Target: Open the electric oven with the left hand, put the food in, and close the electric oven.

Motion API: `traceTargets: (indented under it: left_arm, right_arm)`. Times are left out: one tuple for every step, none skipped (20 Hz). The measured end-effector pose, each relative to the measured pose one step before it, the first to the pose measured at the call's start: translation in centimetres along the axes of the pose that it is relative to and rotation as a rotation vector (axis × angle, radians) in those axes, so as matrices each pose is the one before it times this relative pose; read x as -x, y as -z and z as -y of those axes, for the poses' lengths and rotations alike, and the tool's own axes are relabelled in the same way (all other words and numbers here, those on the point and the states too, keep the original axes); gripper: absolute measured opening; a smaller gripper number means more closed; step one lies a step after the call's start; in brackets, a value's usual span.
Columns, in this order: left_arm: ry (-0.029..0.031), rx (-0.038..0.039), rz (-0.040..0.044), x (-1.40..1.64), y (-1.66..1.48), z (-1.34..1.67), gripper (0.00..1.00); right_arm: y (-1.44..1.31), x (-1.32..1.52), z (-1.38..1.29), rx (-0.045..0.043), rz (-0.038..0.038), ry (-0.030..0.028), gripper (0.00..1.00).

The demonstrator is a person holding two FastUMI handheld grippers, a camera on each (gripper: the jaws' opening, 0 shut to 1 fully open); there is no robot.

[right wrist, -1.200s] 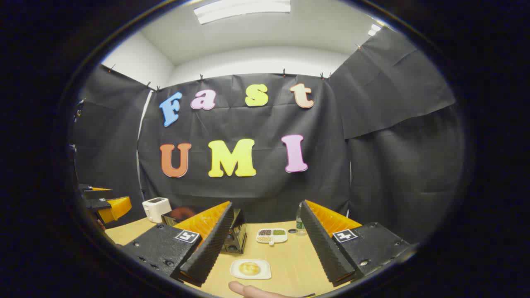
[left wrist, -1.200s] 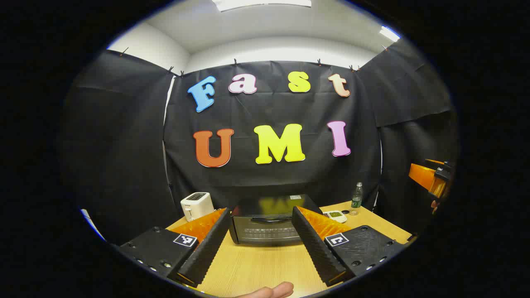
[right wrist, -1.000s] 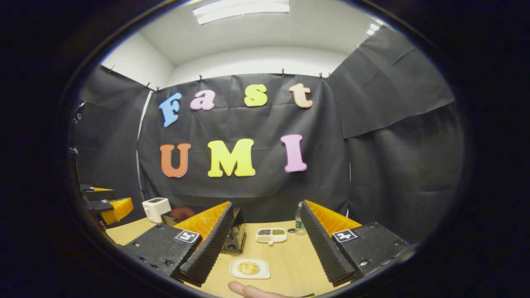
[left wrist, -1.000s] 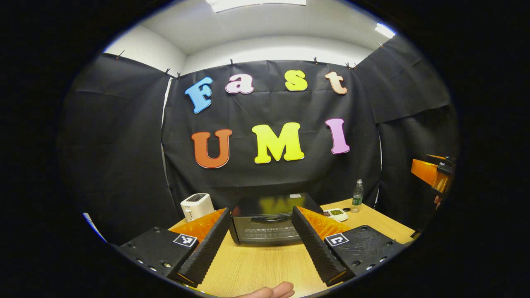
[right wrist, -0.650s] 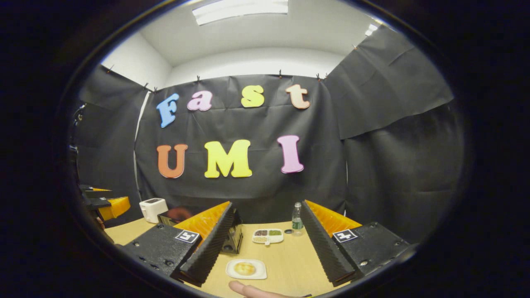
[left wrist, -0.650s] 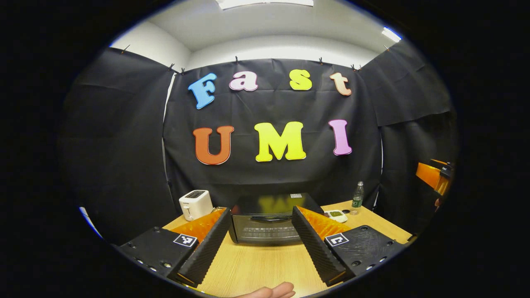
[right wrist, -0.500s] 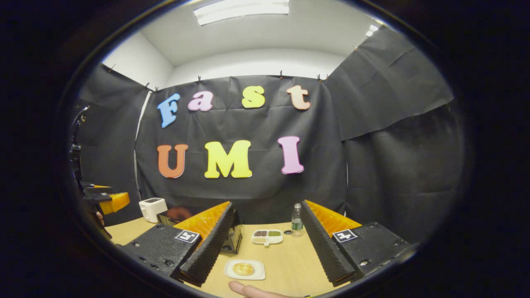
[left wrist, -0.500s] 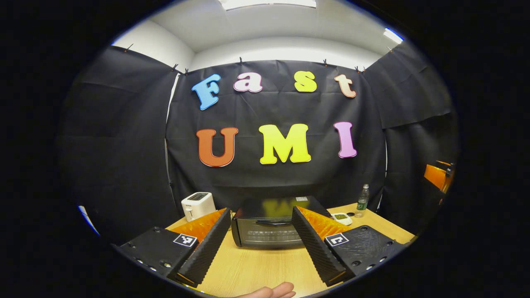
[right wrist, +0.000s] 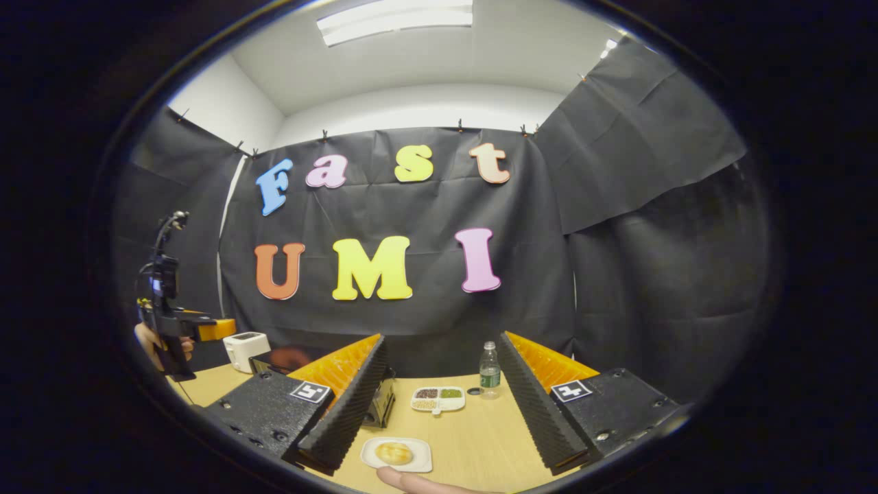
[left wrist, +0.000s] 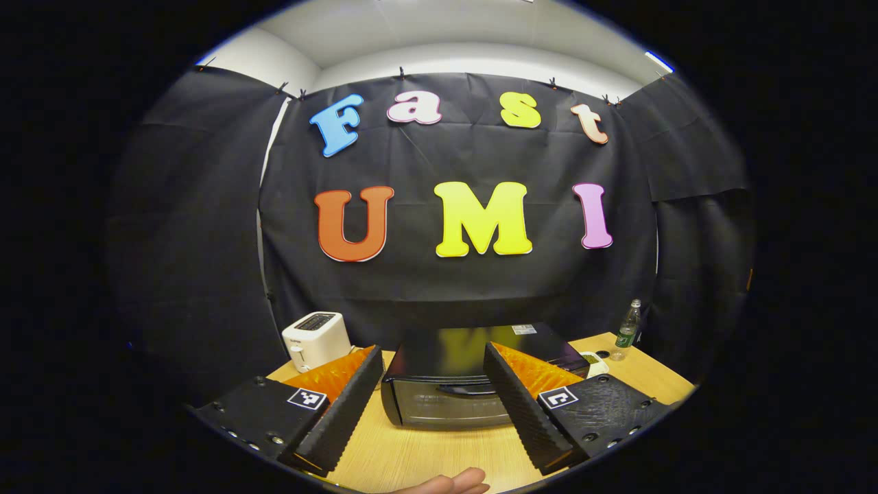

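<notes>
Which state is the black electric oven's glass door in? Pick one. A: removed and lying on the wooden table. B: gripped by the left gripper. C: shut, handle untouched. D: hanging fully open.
C: in the left gripper view the black electric oven has its door flush and upright, and the open left gripper is short of the handle.

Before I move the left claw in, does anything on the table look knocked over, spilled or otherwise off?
Nothing stands out. The oven sits square with its door shut, the toaster and bottle stand upright, and the bun lies on its plate. Both claws are open, holding nothing.
</notes>
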State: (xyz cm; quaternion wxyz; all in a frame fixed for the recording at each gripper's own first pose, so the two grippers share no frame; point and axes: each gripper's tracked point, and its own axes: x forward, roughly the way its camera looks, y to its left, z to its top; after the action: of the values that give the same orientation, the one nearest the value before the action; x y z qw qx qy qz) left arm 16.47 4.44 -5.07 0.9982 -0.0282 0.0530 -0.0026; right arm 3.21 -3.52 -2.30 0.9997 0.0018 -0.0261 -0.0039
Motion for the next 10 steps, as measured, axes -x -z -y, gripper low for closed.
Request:
traceTargets:
  left_arm:
    - [0.00062,0.01025,-0.03890,-1.650,1.062,0.021,0.96]
    - [0.00345,0.00759,-0.03433,-1.562,0.846,0.292,0.97]
    - [0.00359,0.00317,-0.02815,-1.326,0.647,0.217,0.96]
    - [0.00597,-0.00217,-0.02017,-1.121,0.601,0.468,0.95]
    - [0.00235,-0.00473,-0.01732,-1.093,0.771,0.395,0.95]
    - [0.00771,-0.00204,-0.01701,-0.911,0.722,0.582,0.94]
    - [0.00579,-0.00264,-0.01785,-0.818,0.703,0.509,0.85]
    - [0.00239,-0.00527,-0.01887,-0.638,0.637,0.426,0.94]
    - [0.00826,-0.00447,-0.01618,-0.563,0.690,0.517,0.95]
    - [0.01332,-0.00325,-0.00823,-0.359,0.394,0.593,0.95]
  right_arm:
    - [0.372,-0.352,0.202,0.00209,-0.00163,-0.00005,1.00]
    - [0.444,-0.385,0.372,0.00141,-0.00631,0.00437,1.00]
    - [0.493,-0.357,0.321,0.00097,-0.00580,0.00278,1.00]
    - [0.444,-0.356,0.292,0.00271,-0.00734,0.00244,1.00]
    - [0.587,-0.227,0.285,0.00145,-0.00891,0.00499,1.00]
    - [0.511,-0.284,0.230,0.00082,-0.00972,-0.00014,1.00]
    - [0.712,-0.259,0.093,0.00383,-0.01228,-0.00412,1.00]
    - [0.578,-0.210,0.172,0.00673,-0.01434,-0.00140,1.00]
    - [0.591,-0.285,0.379,0.00480,-0.01034,0.00395,1.00]
    - [0.305,-0.163,0.292,0.00232,-0.00764,0.00310,1.00]
